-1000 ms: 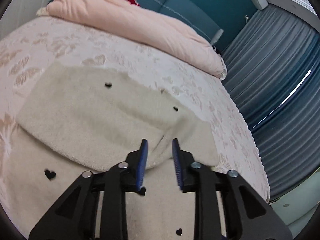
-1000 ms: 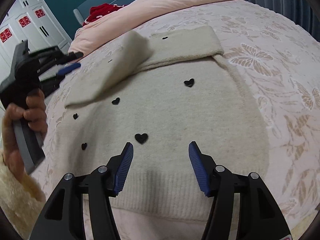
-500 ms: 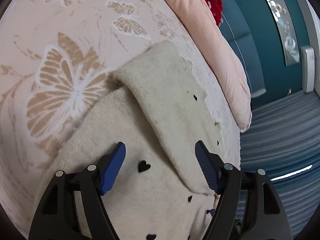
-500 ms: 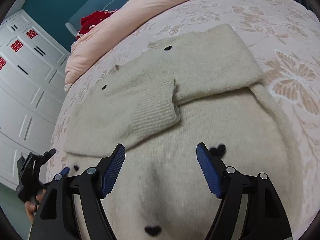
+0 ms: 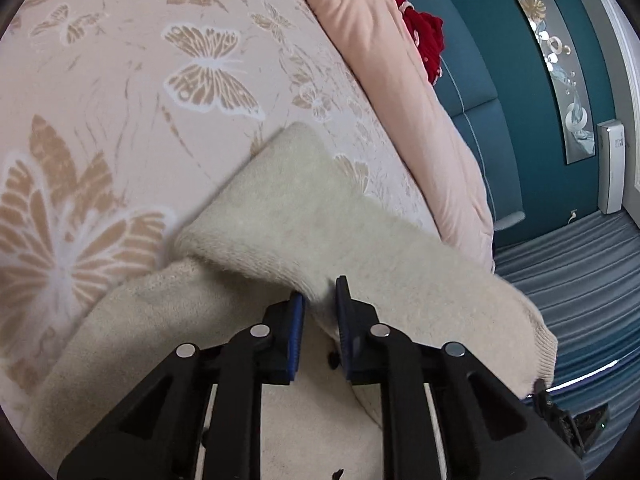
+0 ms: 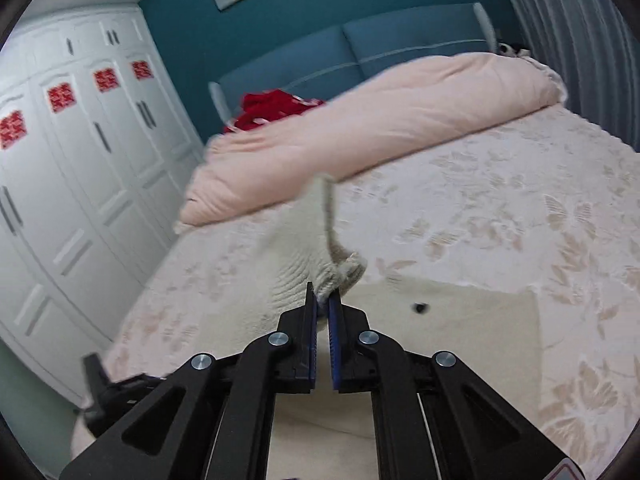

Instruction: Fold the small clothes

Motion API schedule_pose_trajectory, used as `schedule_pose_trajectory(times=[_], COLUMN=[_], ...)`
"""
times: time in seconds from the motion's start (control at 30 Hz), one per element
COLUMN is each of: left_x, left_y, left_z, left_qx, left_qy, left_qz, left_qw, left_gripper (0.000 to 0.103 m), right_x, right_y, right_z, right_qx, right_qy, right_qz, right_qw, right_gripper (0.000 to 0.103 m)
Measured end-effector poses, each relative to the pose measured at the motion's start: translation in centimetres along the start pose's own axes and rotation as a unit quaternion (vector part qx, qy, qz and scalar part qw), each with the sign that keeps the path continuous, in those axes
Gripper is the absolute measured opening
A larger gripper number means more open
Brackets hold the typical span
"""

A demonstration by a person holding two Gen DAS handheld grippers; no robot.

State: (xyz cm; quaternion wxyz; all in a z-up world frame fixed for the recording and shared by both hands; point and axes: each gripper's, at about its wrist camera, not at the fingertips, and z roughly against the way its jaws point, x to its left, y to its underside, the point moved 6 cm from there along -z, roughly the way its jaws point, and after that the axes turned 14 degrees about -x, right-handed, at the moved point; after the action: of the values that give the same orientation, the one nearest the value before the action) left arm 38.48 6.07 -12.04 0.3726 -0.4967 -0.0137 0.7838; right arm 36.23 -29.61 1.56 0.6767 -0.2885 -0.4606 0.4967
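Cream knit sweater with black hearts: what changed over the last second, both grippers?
Both were open above the cream knit sweater a second ago. The right gripper has just closed on its ribbed edge and lifted it off the bed. The left gripper swung round and has just closed on the edge of the folded sleeve. Unchanged: butterfly-print bedspread, rolled pink duvet, red garment.

I am working in a home bedroom: bed with butterfly-patterned bedspread (image 6: pixel 500 216), pink duvet (image 6: pixel 360 120), padded blue headboard (image 6: pixel 400 44), white wardrobe (image 6: pixel 80 168) at left.
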Motion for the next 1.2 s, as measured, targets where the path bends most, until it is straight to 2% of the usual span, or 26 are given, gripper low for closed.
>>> schedule_pose_trajectory(times=[0.1, 0.17, 0.27, 0.37, 0.47, 0.53, 0.57, 0.6, 0.63, 0.7, 0.77, 0.8, 0.87, 0.93, 1.0, 1.07, 1.1, 1.2], left_x=[1.5, 2.5, 2.3, 2.1, 2.9, 3.0, 2.9, 2.9, 2.9, 3.4, 3.8, 3.9, 3.9, 4.0, 4.2, 4.2, 4.2, 4.2], left_y=[1.8, 2.3, 1.8, 1.4, 1.6, 1.9, 2.1, 2.3, 2.6, 2.7, 2.5, 2.5, 2.4, 2.5, 2.5, 2.6, 2.6, 2.7], left_z=[-1.7, -2.3, -2.1, -1.9, -2.0, -1.7, -1.6, -1.6, -1.5, -1.5, -1.4, -1.3, -1.2, -1.2, -1.2, -1.2, -1.3, -1.4], left_qx=[0.016, 0.018, 0.006, 0.001, 0.002, -0.010, -0.017, -0.026, -0.036, -0.050, -0.053, -0.055, -0.058, -0.061, -0.064, -0.065, -0.065, -0.067], left_qy=[-0.044, -0.055, -0.055, -0.054, -0.043, -0.029, -0.023, -0.016, -0.008, 0.012, 0.029, 0.035, 0.042, 0.049, 0.056, 0.060, 0.061, 0.063], left_qz=[-0.023, -0.023, -0.045, -0.068, -0.072, -0.094, -0.114, -0.135, -0.149, -0.129, -0.109, -0.105, -0.104, -0.105, -0.103, -0.104, -0.104, -0.108], left_qw=[0.9986, 0.9981, 0.9974, 0.9962, 0.9965, 0.9951, 0.9931, 0.9904, 0.9881, 0.9903, 0.9922, 0.9923, 0.9919, 0.9914, 0.9911, 0.9906, 0.9905, 0.9899], left_gripper=[0.014, 0.014, 0.014, 0.015, 0.016, 0.016, 0.016, 0.016, 0.016, 0.016, 0.016, 0.016, 0.016, 0.016, 0.016, 0.015, 0.015, 0.015], right_x=[-7.1, -9.5, -9.9, -9.5, -10.8, -10.3, -10.1, -9.2, -8.0, -4.1, 1.8, 5.2, 11.6, 16.0, 17.5, 16.2, 14.8, 6.8], right_y=[7.0, 9.9, 9.8, 8.6, 11.9, 11.5, 10.9, 9.8, 8.8, 7.0, 6.6, 7.2, 9.8, 13.1, 15.6, 16.3, 15.8, 13.2], right_z=[-4.7, -5.6, -5.0, -4.2, -6.0, -4.7, -3.8, -2.8, -2.1, -1.8, -3.5, -4.9, -8.5, -12.0, -14.8, -16.4, -16.3, -15.0], right_qx=[0.113, 0.140, 0.119, 0.088, 0.152, 0.128, 0.111, 0.084, 0.056, 0.022, 0.030, 0.055, 0.122, 0.173, 0.207, 0.214, 0.206, 0.172], right_qy=[0.070, 0.084, 0.064, 0.051, 0.100, 0.121, 0.146, 0.162, 0.164, 0.132, 0.058, 0.009, -0.077, -0.117, -0.107, -0.085, -0.085, -0.025], right_qz=[-0.039, -0.065, -0.103, -0.098, -0.047, -0.027, -0.010, 0.005, 0.012, 0.029, 0.051, 0.059, 0.066, 0.078, 0.093, 0.085, 0.065, 0.007], right_qw=[0.990, 0.984, 0.985, 0.990, 0.982, 0.984, 0.983, 0.983, 0.985, 0.991, 0.997, 0.997, 0.987, 0.975, 0.968, 0.969, 0.973, 0.985], right_gripper=[0.005, 0.005, 0.005, 0.005, 0.005, 0.007, 0.013, 0.019, 0.019, 0.019, 0.019, 0.019, 0.018, 0.017, 0.017, 0.003, 0.003, 0.003])
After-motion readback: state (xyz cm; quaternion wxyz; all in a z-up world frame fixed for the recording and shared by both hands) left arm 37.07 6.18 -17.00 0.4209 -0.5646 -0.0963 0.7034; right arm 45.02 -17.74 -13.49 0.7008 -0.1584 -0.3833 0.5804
